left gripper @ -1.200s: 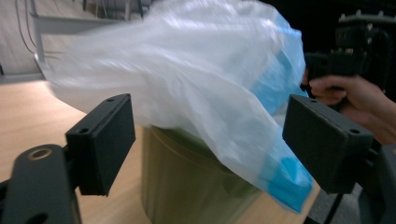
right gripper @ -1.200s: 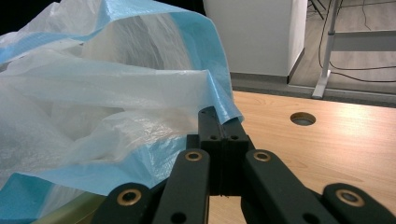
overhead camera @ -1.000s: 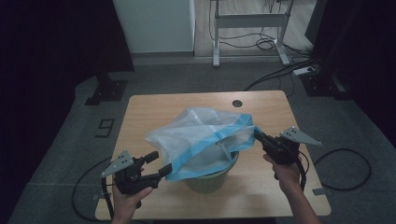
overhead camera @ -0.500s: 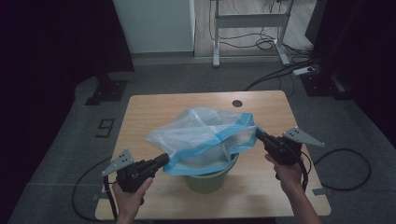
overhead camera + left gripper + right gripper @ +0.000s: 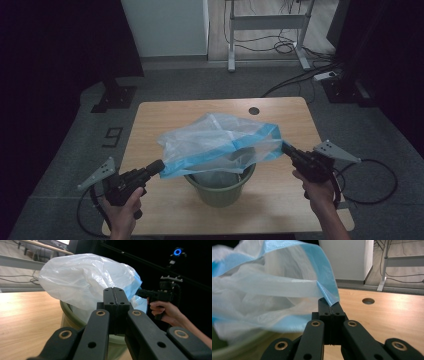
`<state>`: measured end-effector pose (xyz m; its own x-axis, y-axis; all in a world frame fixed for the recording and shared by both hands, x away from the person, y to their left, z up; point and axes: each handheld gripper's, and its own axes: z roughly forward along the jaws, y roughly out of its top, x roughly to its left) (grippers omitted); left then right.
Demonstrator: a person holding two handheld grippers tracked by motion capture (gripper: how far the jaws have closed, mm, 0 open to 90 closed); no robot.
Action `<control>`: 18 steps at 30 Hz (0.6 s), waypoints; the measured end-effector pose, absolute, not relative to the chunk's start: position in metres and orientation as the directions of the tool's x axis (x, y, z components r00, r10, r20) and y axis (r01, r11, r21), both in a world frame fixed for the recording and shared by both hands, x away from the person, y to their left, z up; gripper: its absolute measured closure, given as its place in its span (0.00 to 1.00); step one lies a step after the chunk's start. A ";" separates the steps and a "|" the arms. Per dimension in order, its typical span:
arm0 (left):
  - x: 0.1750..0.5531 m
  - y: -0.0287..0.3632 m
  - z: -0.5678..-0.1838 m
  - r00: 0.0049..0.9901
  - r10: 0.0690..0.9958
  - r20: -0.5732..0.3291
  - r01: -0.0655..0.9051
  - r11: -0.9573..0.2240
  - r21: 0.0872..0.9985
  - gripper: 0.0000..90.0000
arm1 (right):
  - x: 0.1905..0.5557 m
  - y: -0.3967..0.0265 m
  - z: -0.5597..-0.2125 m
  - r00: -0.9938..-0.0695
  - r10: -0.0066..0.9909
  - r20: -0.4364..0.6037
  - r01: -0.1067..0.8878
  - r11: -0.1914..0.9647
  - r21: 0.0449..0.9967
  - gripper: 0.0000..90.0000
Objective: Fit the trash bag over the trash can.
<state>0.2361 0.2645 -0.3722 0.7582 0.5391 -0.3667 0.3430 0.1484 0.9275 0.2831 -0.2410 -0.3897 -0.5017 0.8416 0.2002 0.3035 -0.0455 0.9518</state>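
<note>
High view: left gripper (image 5: pixel 159 167) jaws have just closed on bag (image 5: pixel 215 142).

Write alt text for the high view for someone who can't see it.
Two hand-held grippers stretch a clear bag with a blue rim over a green bin on a wooden table. The left gripper is shut on the rim's near left corner, the right gripper on its right end. Cables lie on the floor behind.

We can read only one sign: a pale number "9" (image 5: pixel 113 136) on the dark floor mat (image 5: pixel 75 150), just left of the wooden table (image 5: pixel 165 115). We find no other readable text.
</note>
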 end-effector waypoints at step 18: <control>0.219 0.289 -0.421 0.719 0.485 -0.498 0.507 0.125 0.853 1.00 | 0.226 -0.247 -0.422 -0.575 0.786 0.226 0.383 0.015 0.923 0.99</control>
